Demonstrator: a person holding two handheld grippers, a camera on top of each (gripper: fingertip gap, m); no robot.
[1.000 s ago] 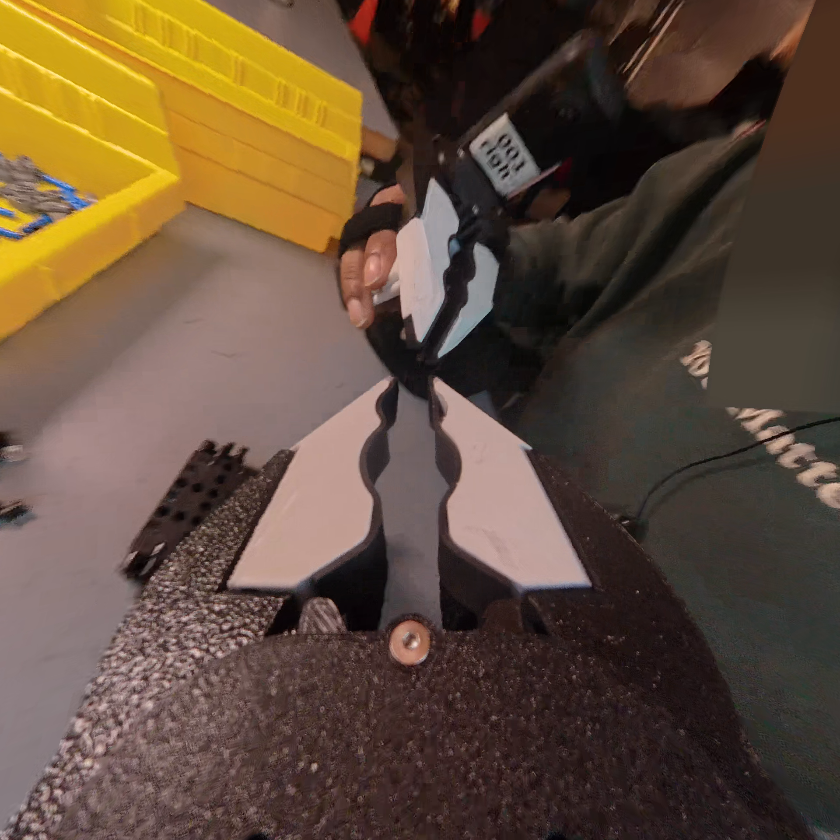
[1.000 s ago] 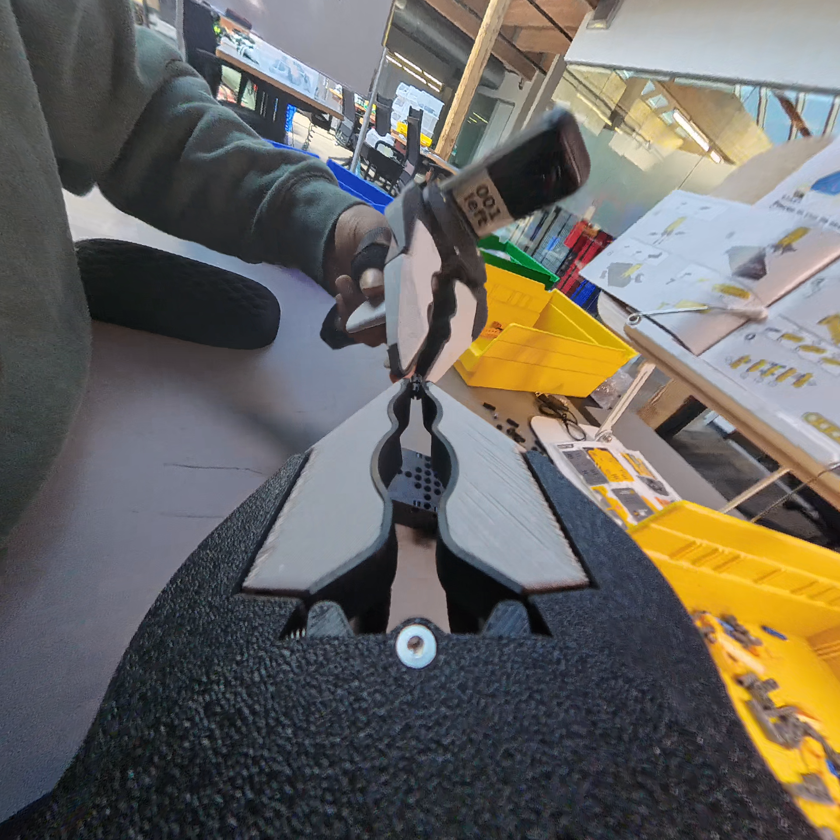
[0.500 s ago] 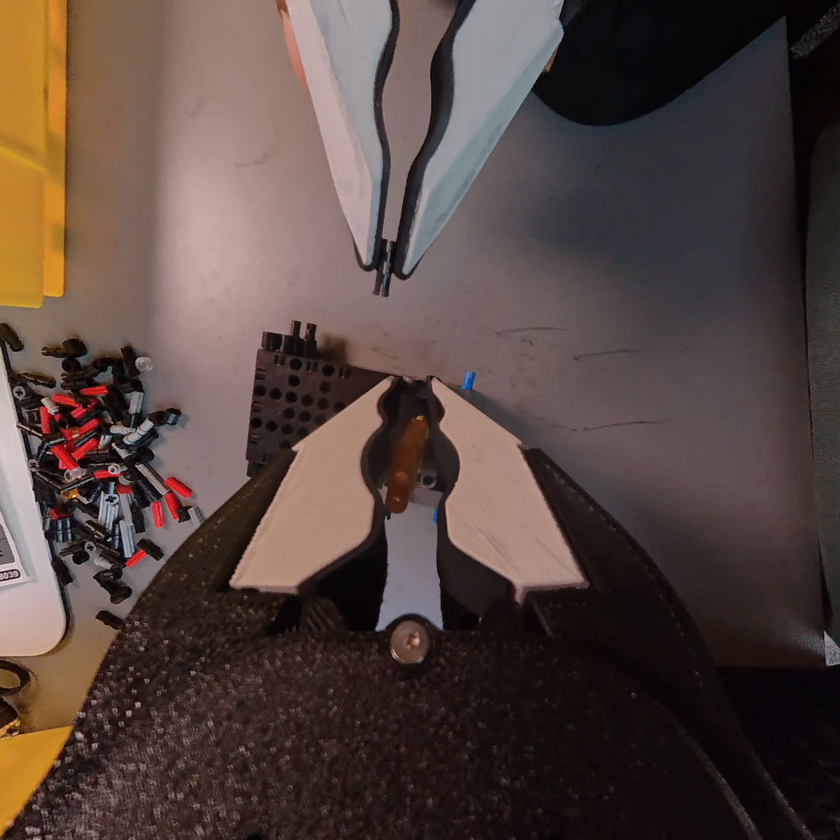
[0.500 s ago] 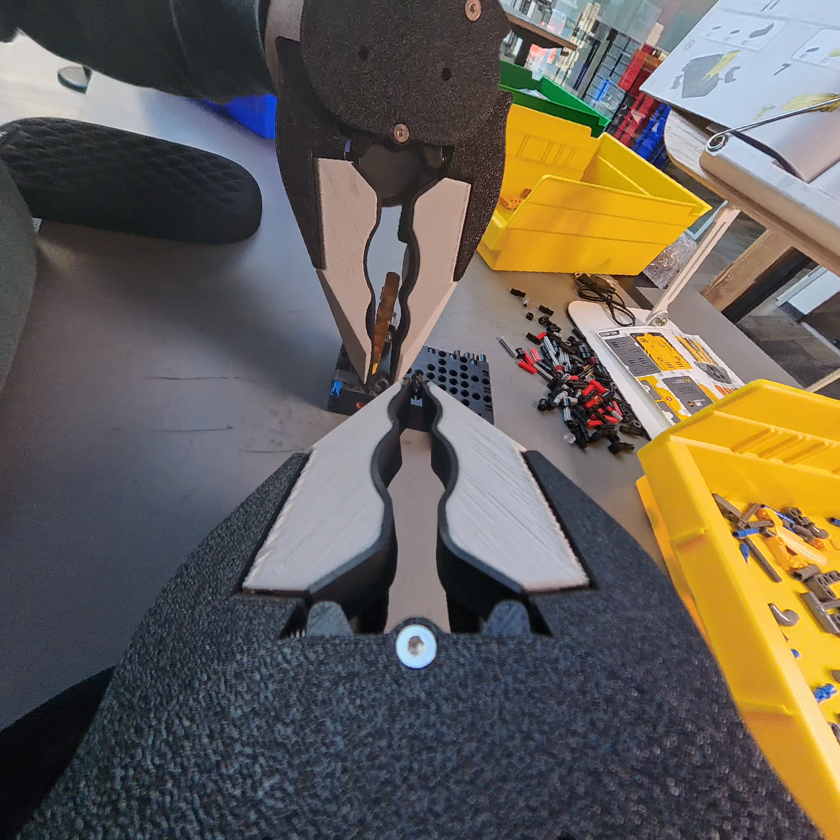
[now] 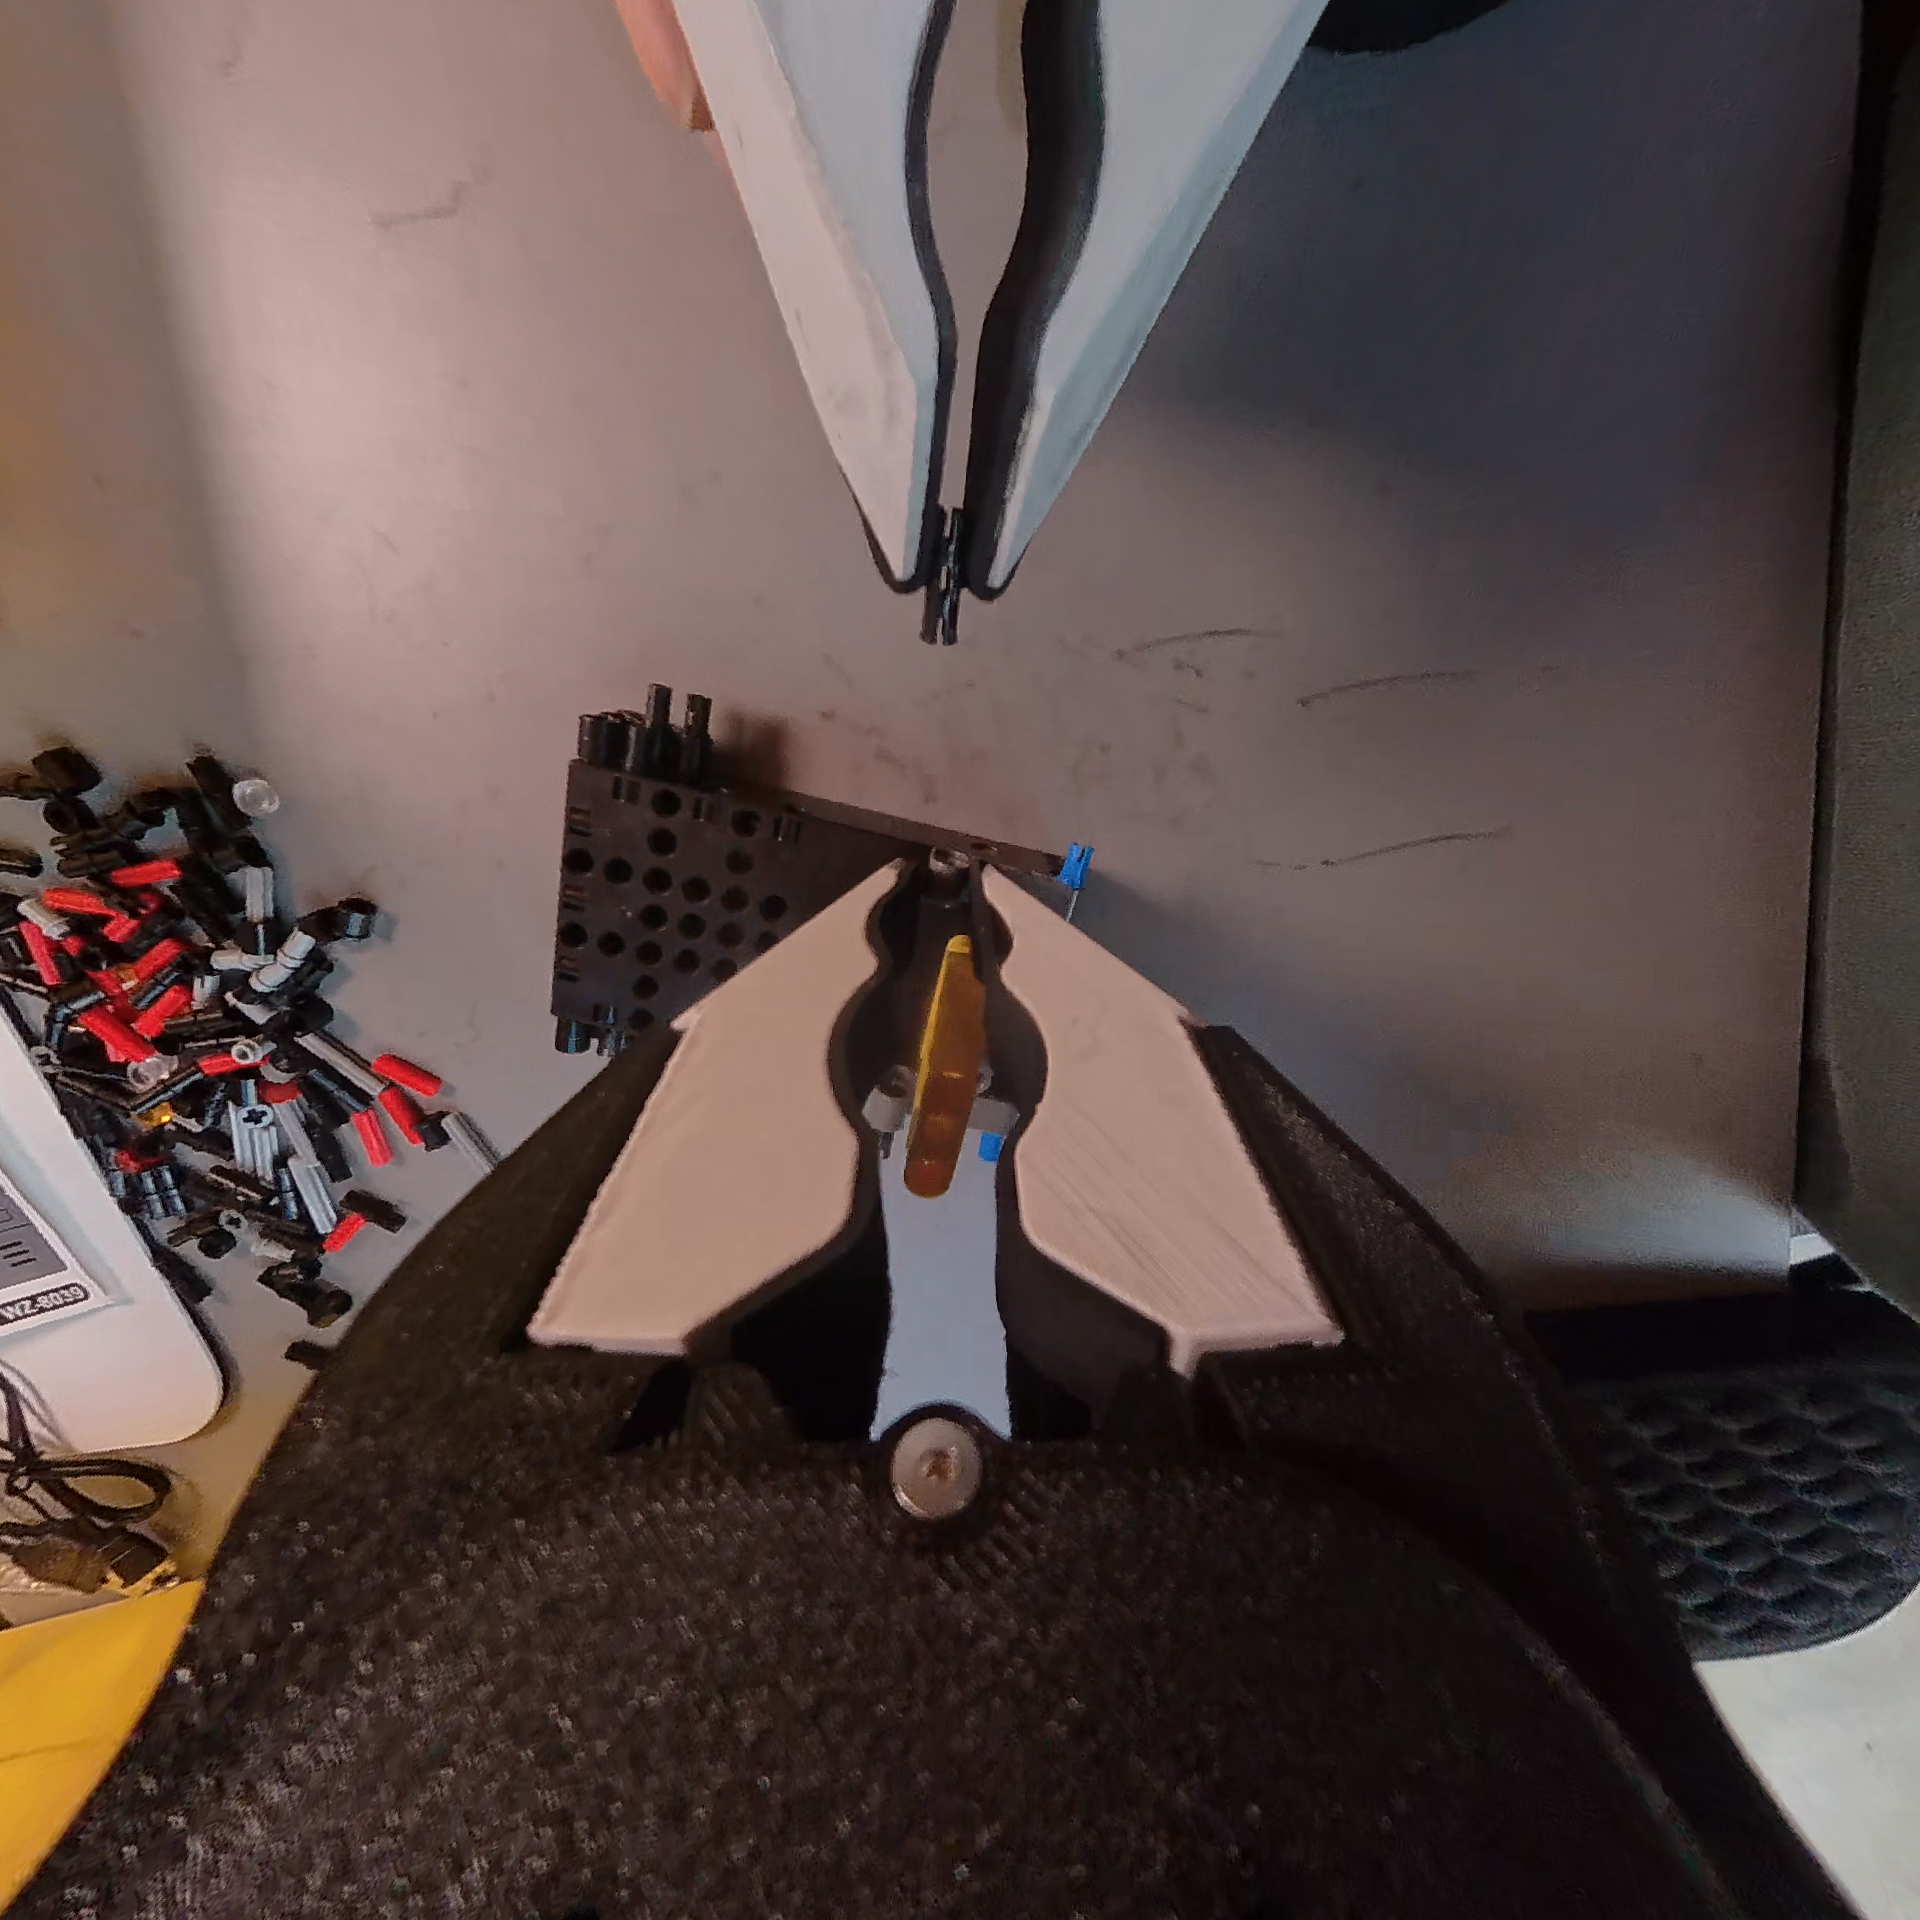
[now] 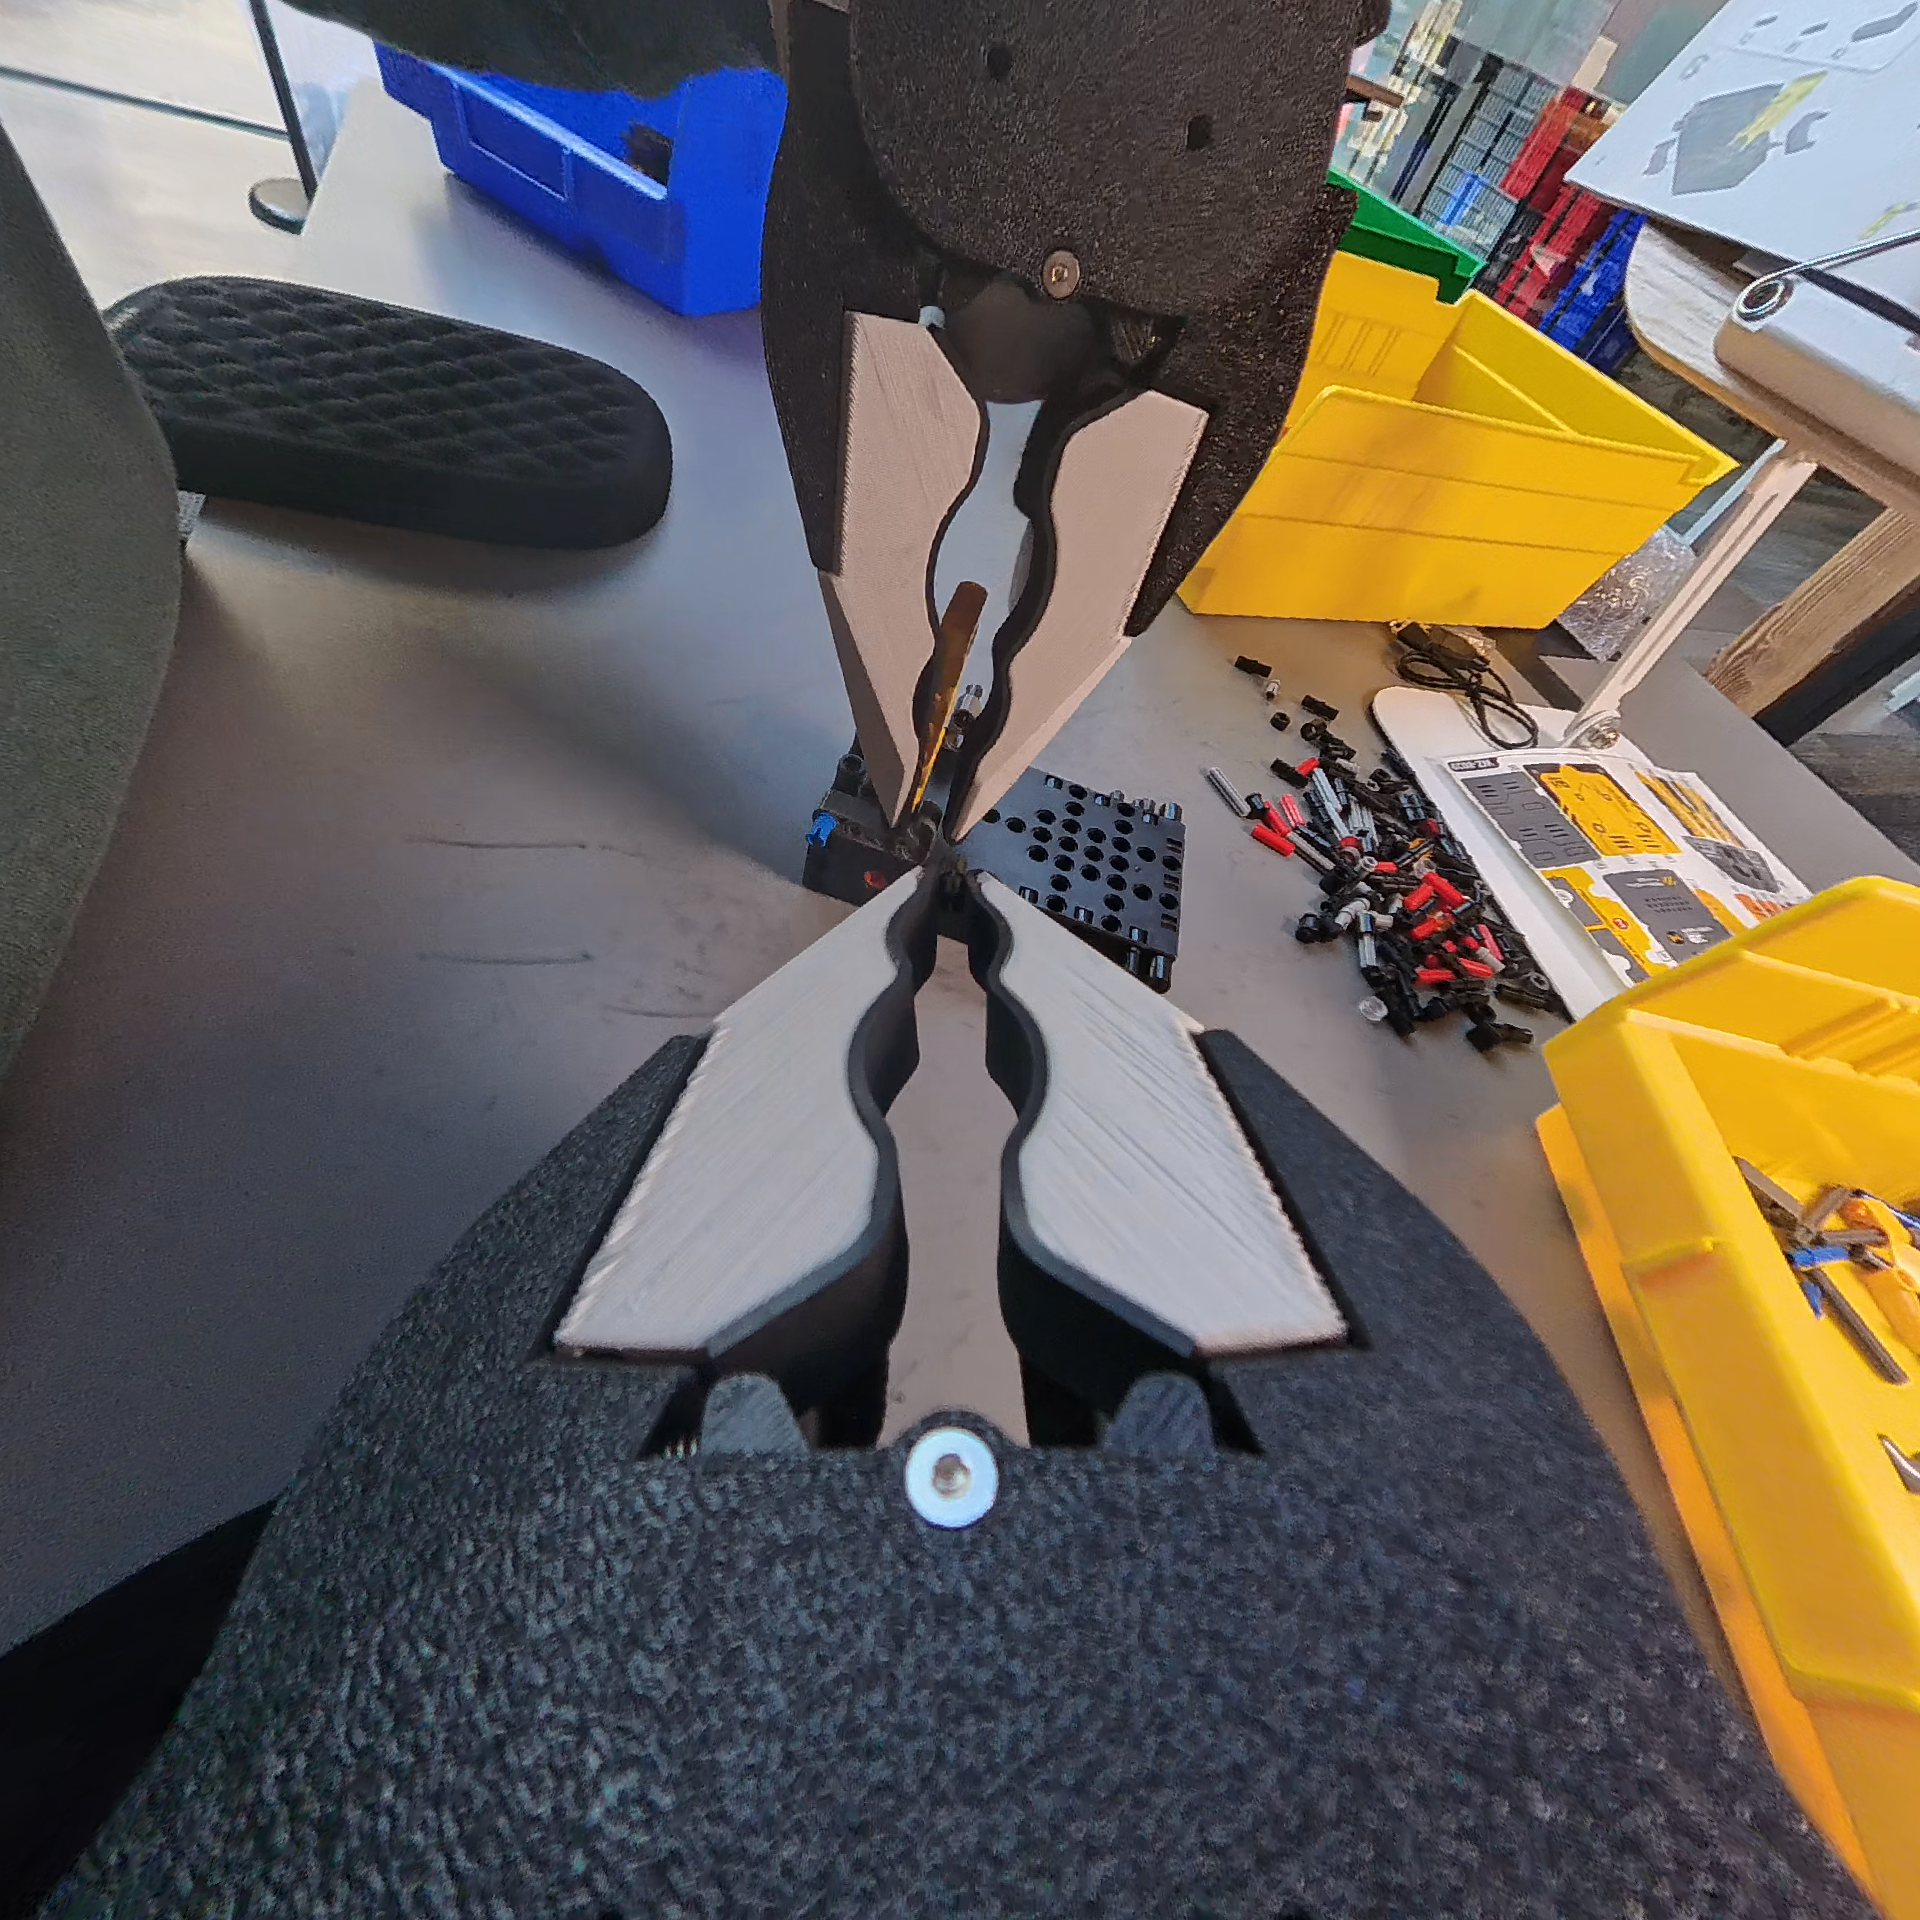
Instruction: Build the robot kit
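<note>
Scuffed grey bench [image 5: 1455, 520] carries a black plate [image 6: 1091, 862], loose pins [image 6: 1392, 914], yellow bins [image 6: 1455, 488]. Left gripper [image 5: 940, 868] jaws close on the plate's edge; right gripper [image 6: 948, 878] jaws pinch a black pin [image 5: 943, 603].

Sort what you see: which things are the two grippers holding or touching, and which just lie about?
In the grippers: left gripper shut on black plate, amber strip in its gap; right gripper shut on black pin.
Lying about: heap of pins, yellow bins, booklet, blue bin.
</note>
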